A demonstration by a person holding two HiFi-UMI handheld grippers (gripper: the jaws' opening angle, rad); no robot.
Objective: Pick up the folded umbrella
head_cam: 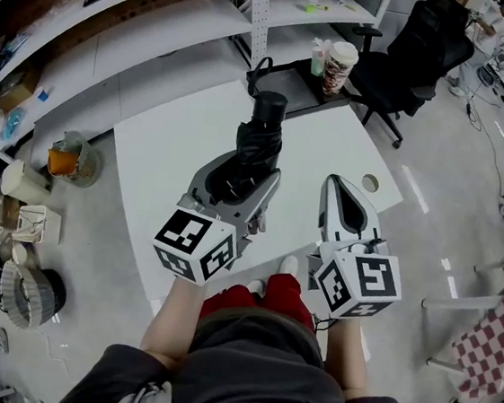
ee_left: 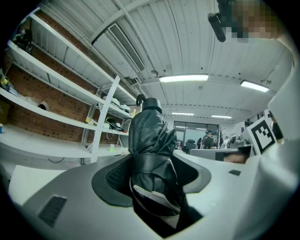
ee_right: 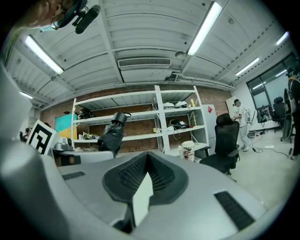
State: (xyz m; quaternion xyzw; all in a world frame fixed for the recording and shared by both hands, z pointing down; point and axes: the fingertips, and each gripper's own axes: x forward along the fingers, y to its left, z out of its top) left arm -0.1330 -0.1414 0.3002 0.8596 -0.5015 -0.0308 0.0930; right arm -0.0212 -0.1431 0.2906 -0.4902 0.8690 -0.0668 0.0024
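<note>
While the left hand-held gripper (head_cam: 236,178) clamps it, the folded umbrella (head_cam: 261,134) looks black.

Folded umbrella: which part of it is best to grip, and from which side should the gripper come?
Grip the strapped fabric middle of the folded umbrella, coming along its length from the end opposite the handle, one jaw on each side. The left gripper holds it this way: the wrapped bundle is narrow enough for the jaws and probably gives a little.

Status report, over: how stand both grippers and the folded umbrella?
Left gripper shut on folded umbrella, held up off white table. Right gripper shut, empty. Nothing in the way.
</note>
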